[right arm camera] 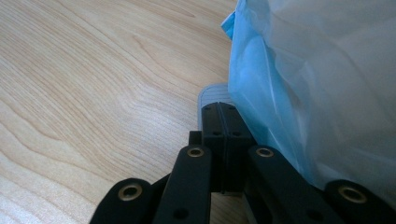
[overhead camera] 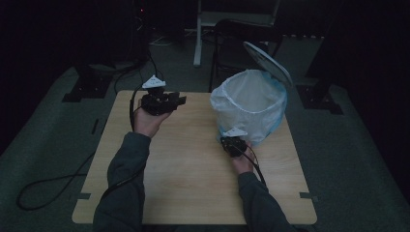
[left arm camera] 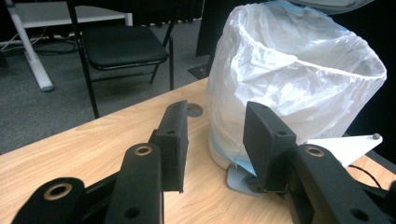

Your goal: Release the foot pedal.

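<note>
Black chair (left arm camera: pixel 122 45) behind lined bin (left arm camera: pixel 289 88)

surface: wooden table (overhead camera: pixel 193 193) — on it: lined pedal bin (overhead camera: pixel 249 108), right half

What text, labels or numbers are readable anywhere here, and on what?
None readable.
The bin with its white liner: no print or label visible.
The pedal at its foot: plain grey, unmarked.
The raised lid: no marking that can be made out.
The left gripper and the right gripper: black jaws with brass bushings, no lettering.
The table: bare wood grain.
</note>
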A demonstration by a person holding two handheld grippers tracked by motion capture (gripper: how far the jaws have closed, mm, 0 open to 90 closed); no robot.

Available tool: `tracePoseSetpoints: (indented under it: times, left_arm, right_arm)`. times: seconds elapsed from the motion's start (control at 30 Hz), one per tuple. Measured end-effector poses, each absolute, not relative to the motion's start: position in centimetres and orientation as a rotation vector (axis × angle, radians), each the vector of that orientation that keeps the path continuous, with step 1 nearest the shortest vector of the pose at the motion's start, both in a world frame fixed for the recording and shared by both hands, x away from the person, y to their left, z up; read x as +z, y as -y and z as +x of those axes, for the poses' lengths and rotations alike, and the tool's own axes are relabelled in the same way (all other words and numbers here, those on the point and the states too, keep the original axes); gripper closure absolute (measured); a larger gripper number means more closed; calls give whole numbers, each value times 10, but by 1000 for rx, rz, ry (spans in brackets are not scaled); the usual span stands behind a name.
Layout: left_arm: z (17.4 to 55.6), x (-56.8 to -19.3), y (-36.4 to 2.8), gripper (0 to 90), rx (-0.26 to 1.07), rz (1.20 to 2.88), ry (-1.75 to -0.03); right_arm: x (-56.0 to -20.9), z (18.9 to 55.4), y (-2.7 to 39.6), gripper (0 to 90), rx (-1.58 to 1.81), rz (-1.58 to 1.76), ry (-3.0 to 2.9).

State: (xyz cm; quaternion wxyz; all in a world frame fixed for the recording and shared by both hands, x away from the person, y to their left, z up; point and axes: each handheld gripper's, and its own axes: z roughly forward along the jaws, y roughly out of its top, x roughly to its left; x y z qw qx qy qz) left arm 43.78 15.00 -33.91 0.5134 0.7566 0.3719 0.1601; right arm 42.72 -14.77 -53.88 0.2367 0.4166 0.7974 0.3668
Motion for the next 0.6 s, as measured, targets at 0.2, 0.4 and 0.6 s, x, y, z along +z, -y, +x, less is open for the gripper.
tracePoseSetpoints:
  times: [0.2,0.4,0.6]
  left_arm:
    - [435,-347,-152,610,390,1832,-902]
    - [435,-353,-152,610,382,1829,-909]
    - [435,-357,-149,610,382,1840,-909]
  right_arm:
    - [-539,427,147,900,1002,1143,-2183]
    - [-539,427,147,900,999,1144,-2181]
    - [-538,426,147,900,989,1139,-2183]
